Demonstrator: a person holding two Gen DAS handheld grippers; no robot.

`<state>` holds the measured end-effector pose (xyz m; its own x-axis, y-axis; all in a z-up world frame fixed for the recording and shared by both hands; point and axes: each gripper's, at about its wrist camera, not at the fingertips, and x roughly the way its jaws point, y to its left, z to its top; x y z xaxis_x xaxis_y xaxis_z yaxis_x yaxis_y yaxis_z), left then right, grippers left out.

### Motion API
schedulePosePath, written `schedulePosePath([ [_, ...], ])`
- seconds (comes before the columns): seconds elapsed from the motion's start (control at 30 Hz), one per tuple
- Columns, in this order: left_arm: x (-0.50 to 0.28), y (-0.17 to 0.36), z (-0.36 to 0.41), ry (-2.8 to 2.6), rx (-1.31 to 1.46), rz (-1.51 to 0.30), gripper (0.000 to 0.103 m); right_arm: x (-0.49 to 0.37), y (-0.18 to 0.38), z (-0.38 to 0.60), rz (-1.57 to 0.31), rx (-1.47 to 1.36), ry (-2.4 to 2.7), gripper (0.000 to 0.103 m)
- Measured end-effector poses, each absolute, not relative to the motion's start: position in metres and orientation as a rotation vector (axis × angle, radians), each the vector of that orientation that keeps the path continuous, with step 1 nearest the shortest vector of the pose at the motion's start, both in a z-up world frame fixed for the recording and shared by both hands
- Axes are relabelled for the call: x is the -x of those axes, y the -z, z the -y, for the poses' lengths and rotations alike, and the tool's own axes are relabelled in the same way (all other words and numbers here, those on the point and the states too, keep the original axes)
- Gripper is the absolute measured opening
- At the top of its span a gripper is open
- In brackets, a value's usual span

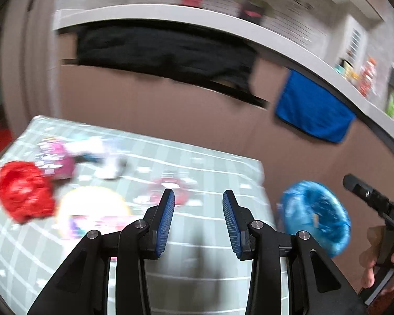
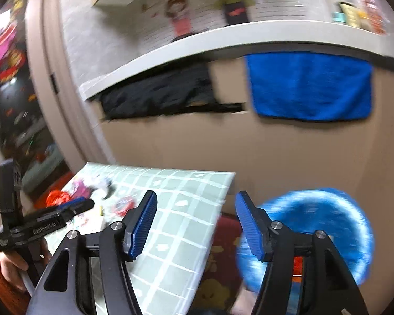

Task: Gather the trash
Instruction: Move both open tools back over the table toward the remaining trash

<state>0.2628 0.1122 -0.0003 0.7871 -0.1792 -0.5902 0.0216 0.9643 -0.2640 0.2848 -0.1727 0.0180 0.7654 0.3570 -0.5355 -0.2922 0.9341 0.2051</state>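
Two grippers are up over the table (image 1: 202,162), and both pictures are smeared with blur. Biggest thing first: the brown cabinet front (image 1: 157,110) stands just past the table's far edge, with a pale counter (image 1: 170,13) overhanging it and a blue towel (image 2: 310,84) hanging from the counter lip. Open floor shows off the table's right edge, where the blue-lined bin (image 2: 328,231) sits low beside the table, well below the cloth.

On the checked cloth the trash lies bunched toward the left end: a crumpled red wrapper (image 1: 23,191) nearest that edge, a pink packet (image 1: 57,160) just beside it, white scraps (image 1: 110,165) behind, a yellowish packet (image 1: 92,210) in front and a smaller red-and-white piece (image 1: 170,189) toward the middle. The near right part of the cloth is bare.

Left gripper (image 1: 198,204): tongs apart, nothing between them, over the table. Right gripper (image 2: 195,218): tongs wide apart, empty, straddling the table's right edge with the bin just beyond.
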Motion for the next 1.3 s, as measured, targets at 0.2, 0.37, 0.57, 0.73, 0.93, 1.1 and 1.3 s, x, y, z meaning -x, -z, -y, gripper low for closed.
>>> schedulePosePath([
  [0.2,-0.237,0.011,-0.204,-0.024,0.295,-0.649,0.039,-0.3,0.008,0.071,-0.695,-0.016,-0.495,0.06],
  [0.37,-0.214,0.025,-0.257,-0.079,0.344,-0.64,0.04,-0.326,0.043,0.002,-0.818,0.033,-0.512,0.06],
  [0.57,-0.198,0.034,-0.289,-0.078,0.344,-0.646,0.04,-0.355,0.081,-0.034,-0.919,-0.093,-0.424,0.06],
  [0.73,-0.193,0.031,-0.304,-0.077,0.32,-0.624,0.04,-0.378,0.092,-0.058,-0.949,-0.106,-0.366,0.06],
  [0.93,-0.203,0.024,-0.317,-0.074,0.33,-0.613,0.04,-0.401,0.099,-0.087,-0.94,-0.016,-0.285,0.061],
  [1.1,-0.234,0.009,-0.306,-0.032,0.312,-0.606,0.041,-0.408,0.108,-0.1,-0.968,0.106,-0.272,0.058],
  [1.3,-0.301,0.003,-0.273,0.053,0.207,-0.654,0.042,-0.397,0.094,-0.065,-0.929,-0.01,-0.375,0.041],
])
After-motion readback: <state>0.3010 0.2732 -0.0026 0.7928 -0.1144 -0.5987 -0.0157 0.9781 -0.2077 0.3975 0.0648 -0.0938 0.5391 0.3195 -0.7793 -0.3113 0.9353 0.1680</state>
